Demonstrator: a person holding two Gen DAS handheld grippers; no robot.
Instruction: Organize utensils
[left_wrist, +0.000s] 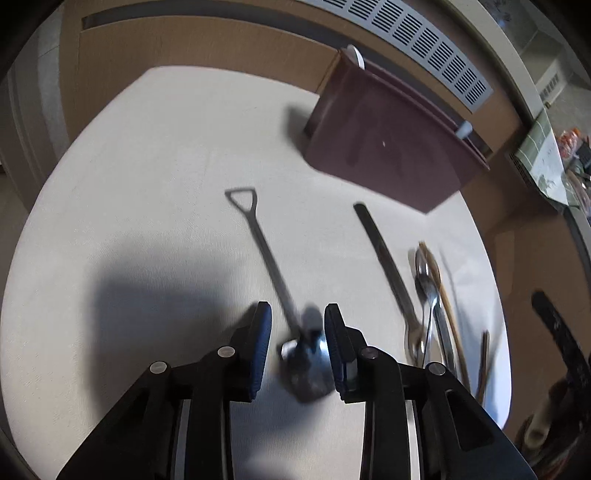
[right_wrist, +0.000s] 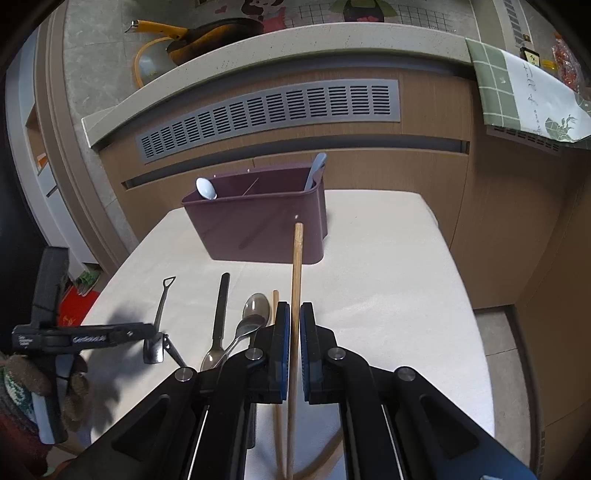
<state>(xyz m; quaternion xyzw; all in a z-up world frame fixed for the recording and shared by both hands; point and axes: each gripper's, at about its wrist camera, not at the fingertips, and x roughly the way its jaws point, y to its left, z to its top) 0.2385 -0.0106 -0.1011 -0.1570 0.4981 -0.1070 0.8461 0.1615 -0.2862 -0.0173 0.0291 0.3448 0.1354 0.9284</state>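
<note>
Two hand-held grippers over a white surface (right_wrist: 388, 302). Right hand-held gripper (right_wrist: 294, 314): jaws nearly closed on a wooden chopstick (right_wrist: 297, 280), which runs up between the pads w/ its tip in front of the maroon utensil holder (right_wrist: 255, 229). Left hand-held gripper (left_wrist: 297, 325): jaws wide apart, straddling the bowl end of a shovel-shaped spoon (left_wrist: 273, 273) lying on the surface; pads not touching it, holding nothing.

Right wrist view only: inside of the holder, w/ a white spoon (right_wrist: 205, 188) at its left end and a light-blue utensil (right_wrist: 316, 170) at its right end, plus a divider. It also shows a 2nd chopstick (right_wrist: 276, 306) flat just left of the held one.

Both views show a black-handled utensil (left_wrist: 384, 254) and a metal spoon (right_wrist: 255, 310) lying between shovel spoon and chopsticks, roughly parallel. Left wrist view is blurred; there the holder shows only its outer wall.
</note>
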